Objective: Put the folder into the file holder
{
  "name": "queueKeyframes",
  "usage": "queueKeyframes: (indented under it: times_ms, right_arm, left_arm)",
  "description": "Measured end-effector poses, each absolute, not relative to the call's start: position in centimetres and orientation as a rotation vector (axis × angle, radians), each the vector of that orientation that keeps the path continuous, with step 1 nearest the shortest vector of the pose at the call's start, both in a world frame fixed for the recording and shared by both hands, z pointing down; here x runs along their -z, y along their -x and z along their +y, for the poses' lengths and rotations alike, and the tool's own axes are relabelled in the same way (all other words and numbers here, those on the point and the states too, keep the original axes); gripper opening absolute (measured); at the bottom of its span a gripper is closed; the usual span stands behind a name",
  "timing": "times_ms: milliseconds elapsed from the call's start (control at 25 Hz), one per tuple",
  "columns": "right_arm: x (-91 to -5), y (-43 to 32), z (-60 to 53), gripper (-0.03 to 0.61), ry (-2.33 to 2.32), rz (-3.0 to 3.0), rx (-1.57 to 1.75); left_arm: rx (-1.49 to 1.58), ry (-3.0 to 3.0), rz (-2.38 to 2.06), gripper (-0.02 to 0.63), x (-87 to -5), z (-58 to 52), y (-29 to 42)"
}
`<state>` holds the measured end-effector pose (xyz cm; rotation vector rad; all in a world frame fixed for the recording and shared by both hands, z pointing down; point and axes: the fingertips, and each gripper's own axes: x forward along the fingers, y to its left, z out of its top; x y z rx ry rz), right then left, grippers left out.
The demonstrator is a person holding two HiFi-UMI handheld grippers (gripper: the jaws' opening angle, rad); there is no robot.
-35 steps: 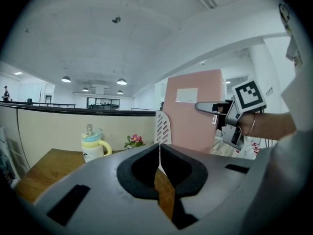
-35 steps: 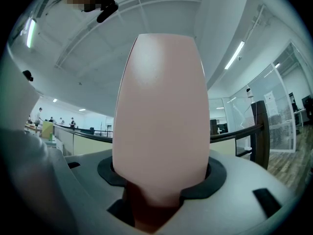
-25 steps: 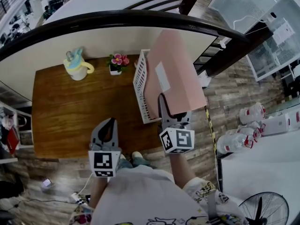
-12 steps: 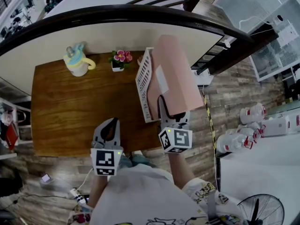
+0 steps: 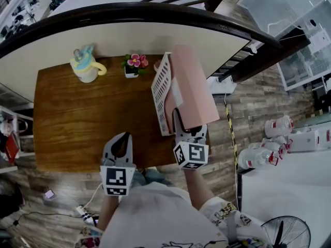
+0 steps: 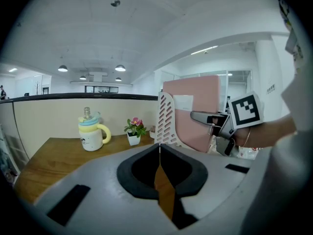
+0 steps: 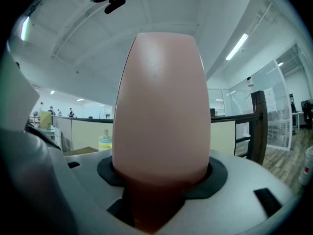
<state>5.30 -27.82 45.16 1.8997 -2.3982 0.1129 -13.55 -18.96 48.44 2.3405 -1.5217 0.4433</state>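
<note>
A pink folder (image 5: 192,89) stands on edge at the right end of the wooden table (image 5: 77,123), right against the slotted wall of the white file holder (image 5: 161,92). My right gripper (image 5: 181,125) is shut on the folder's near edge, and the folder (image 7: 161,106) fills the right gripper view. In the left gripper view the folder (image 6: 195,106) rises behind the holder's wall (image 6: 166,119), which hides its lower edge. My left gripper (image 5: 118,144) hangs over the table's front edge, shut and empty, its tips touching (image 6: 159,148).
A yellow and blue cup (image 5: 87,66) and a small pot of pink flowers (image 5: 133,66) stand at the back of the table. A curved partition (image 5: 129,32) rises behind. Bottles (image 5: 264,151) and a fan (image 5: 284,231) sit on the floor to the right.
The right gripper has brought the folder a little leftward and more upright, closer against the file holder. The left gripper has stayed about where it was.
</note>
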Motion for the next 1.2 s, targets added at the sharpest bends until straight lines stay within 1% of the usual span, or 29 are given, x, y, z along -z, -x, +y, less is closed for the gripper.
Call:
queueKeyframes:
  times_ms: [400,1200]
  right_arm:
    - [-46.9,-5.0,-27.8,0.262,-1.884,-2.394,-0.132]
    - [-49.9,-4.4,-26.7,0.296,-1.747,-2.380,-0.177]
  left_arm:
    - [-0.450,-2.343,-1.526,0.009,-48.4,-18.8,13.8]
    - [-0.433,-2.332,-1.551,0.009,-48.2,-17.3,13.4]
